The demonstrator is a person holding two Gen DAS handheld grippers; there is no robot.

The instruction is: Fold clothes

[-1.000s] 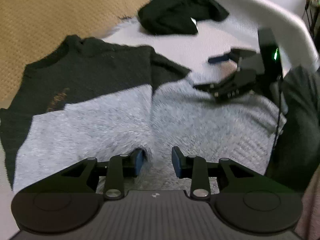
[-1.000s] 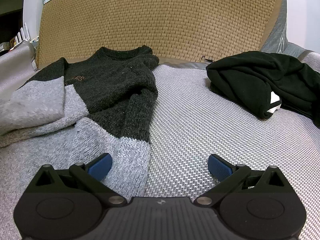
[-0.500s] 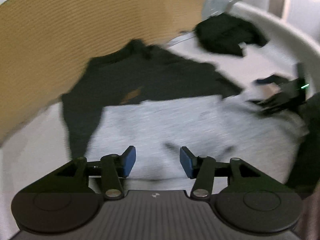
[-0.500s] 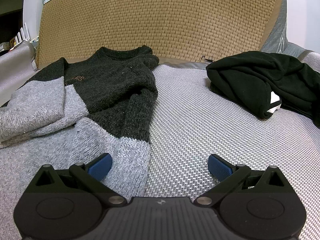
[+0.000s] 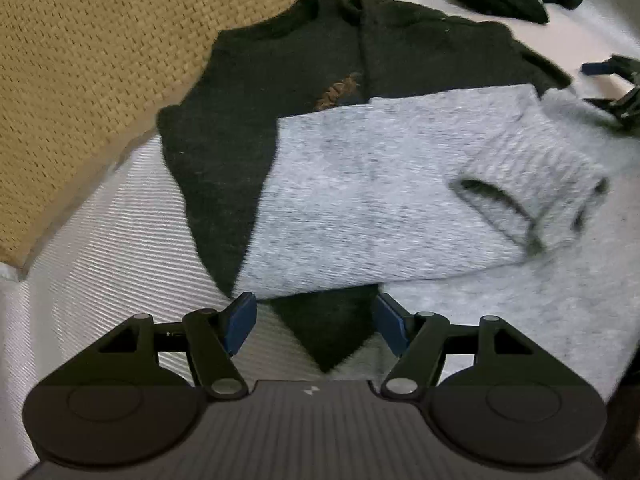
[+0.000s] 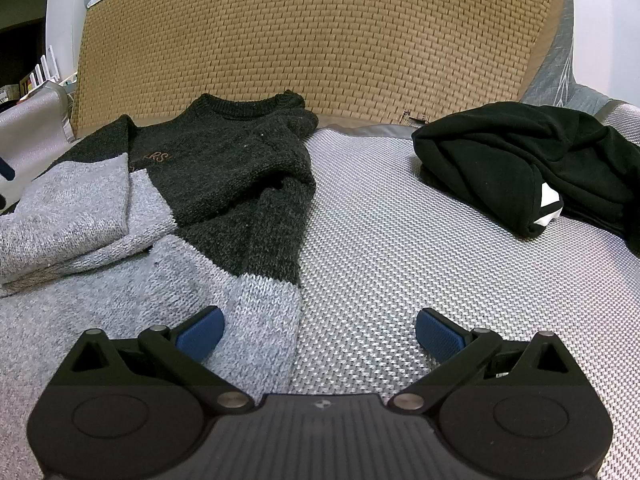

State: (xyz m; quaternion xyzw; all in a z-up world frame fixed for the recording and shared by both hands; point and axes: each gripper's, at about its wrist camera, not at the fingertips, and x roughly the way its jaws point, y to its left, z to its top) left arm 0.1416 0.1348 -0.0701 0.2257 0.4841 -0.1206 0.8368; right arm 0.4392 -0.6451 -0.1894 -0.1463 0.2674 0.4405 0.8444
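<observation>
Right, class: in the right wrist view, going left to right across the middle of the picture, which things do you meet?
Folded-over grey sleeve → dark chest of the two-tone sweater → bare woven silver mat → crumpled black garment.

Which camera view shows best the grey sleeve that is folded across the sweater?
The left wrist view: it looks down on the whole grey sleeve, with its cuff lying across the sweater. The right wrist view shows it only at the left edge, seen low.
</observation>
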